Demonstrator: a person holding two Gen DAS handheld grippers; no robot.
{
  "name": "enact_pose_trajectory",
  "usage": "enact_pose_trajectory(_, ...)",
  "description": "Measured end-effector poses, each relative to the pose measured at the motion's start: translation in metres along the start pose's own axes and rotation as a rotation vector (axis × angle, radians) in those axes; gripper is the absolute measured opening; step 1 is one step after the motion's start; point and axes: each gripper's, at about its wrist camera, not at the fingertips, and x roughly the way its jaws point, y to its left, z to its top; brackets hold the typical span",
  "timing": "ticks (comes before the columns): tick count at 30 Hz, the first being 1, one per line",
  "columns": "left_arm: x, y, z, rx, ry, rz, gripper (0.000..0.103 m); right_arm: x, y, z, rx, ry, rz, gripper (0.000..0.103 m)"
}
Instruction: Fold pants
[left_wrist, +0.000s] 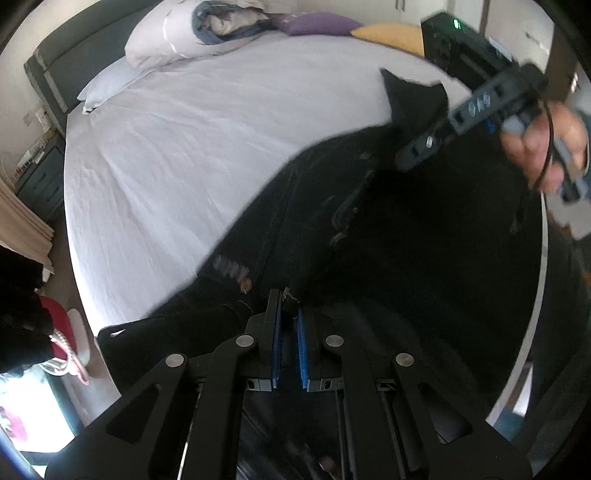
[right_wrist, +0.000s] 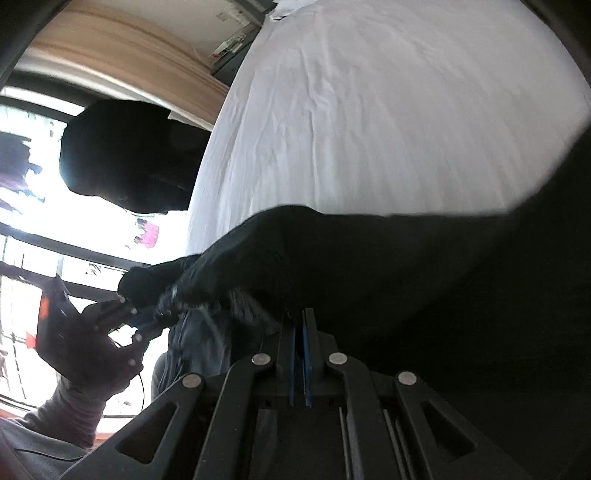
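Note:
Black pants (left_wrist: 406, 240) hang lifted over a white bed sheet (left_wrist: 184, 147), stretched between both grippers. At the bottom of the left wrist view, my left gripper (left_wrist: 290, 301) is shut, its blue pads pinching a frayed edge of the pants. My right gripper (left_wrist: 400, 162) reaches in from the upper right, held by a hand (left_wrist: 543, 151), with a flap of the fabric standing beside it. In the right wrist view, the right gripper (right_wrist: 300, 317) is shut on the pants (right_wrist: 406, 277). The left gripper (right_wrist: 147, 321) grips the cloth's far end at lower left.
Pillows (left_wrist: 155, 40), a purple cushion (left_wrist: 317, 22) and a yellow one (left_wrist: 391, 35) lie at the head of the bed. A nightstand (left_wrist: 40, 173) and a red item (left_wrist: 59, 325) on the floor are to the left. A bright window (right_wrist: 37, 221) is beyond the bed's edge.

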Motion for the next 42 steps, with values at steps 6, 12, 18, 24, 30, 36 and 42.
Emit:
enact_pose_trajectory(6, 0.001, -0.034, -0.037, 0.038, 0.043, 0.003, 0.006, -0.01, -0.006, -0.06, 0.034, -0.016, 0.002, 0.005)
enact_pose_trajectory(12, -0.003, -0.064, -0.059, 0.128, 0.062, 0.004, 0.006, -0.008, -0.002, -0.108, 0.02, 0.016, -0.061, 0.005)
enact_pose_trajectory(18, -0.002, -0.079, -0.065, 0.239, 0.083, 0.036, 0.006, -0.01, 0.014, -0.141, -0.078, 0.05, -0.14, 0.005)
enact_pose_trajectory(24, -0.001, -0.098, -0.073, 0.379, 0.069, 0.096, 0.006, 0.002, 0.045, -0.155, -0.262, 0.06, -0.318, 0.005)
enact_pose_trajectory(30, -0.005, -0.085, -0.074, 0.376, 0.067, 0.072, 0.006, 0.011, 0.074, -0.16, -0.344, 0.068, -0.365, 0.005)
enact_pose_trajectory(36, -0.004, -0.093, -0.074, 0.36, 0.068, 0.053, 0.006, 0.021, 0.083, -0.169, -0.39, 0.061, -0.409, 0.005)
enact_pose_trajectory(42, 0.003, -0.091, -0.072, 0.333, 0.058, 0.054, 0.006, 0.013, 0.091, -0.175, -0.432, 0.059, -0.441, 0.005)
